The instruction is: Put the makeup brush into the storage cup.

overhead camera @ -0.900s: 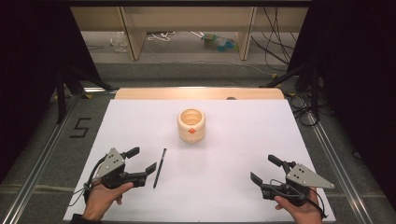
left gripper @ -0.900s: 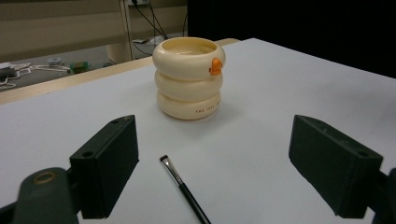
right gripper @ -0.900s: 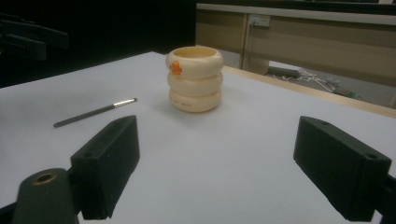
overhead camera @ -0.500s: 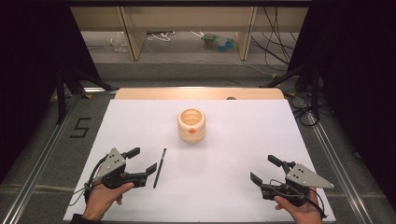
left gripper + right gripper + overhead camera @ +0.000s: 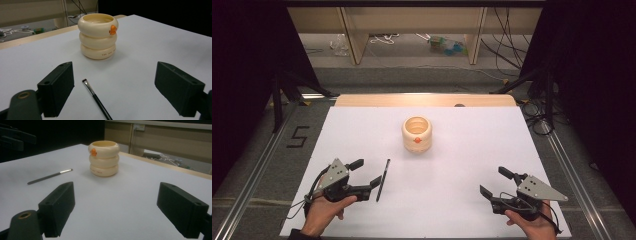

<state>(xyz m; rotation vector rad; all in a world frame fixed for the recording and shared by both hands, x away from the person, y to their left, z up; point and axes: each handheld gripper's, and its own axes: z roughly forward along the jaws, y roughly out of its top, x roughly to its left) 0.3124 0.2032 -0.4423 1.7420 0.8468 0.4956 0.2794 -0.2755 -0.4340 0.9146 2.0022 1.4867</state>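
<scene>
A cream ringed cup (image 5: 417,134) with an orange beak stands upright mid-table; it also appears as the cup (image 5: 98,35) and the cup (image 5: 104,158) in the gripper views. A thin black brush (image 5: 383,179) lies on the white sheet just right of my left gripper (image 5: 366,173). That gripper is open, and the brush (image 5: 96,98) lies on the table between and ahead of its jaws, untouched. My right gripper (image 5: 495,182) rests open near the front right with nothing between its jaws; the brush (image 5: 49,176) lies far off to its left.
The white sheet (image 5: 462,160) covers the table, with a wooden strip (image 5: 427,100) along its far edge. Metal rails run down both sides. Shelving legs and cables sit on the floor beyond the table.
</scene>
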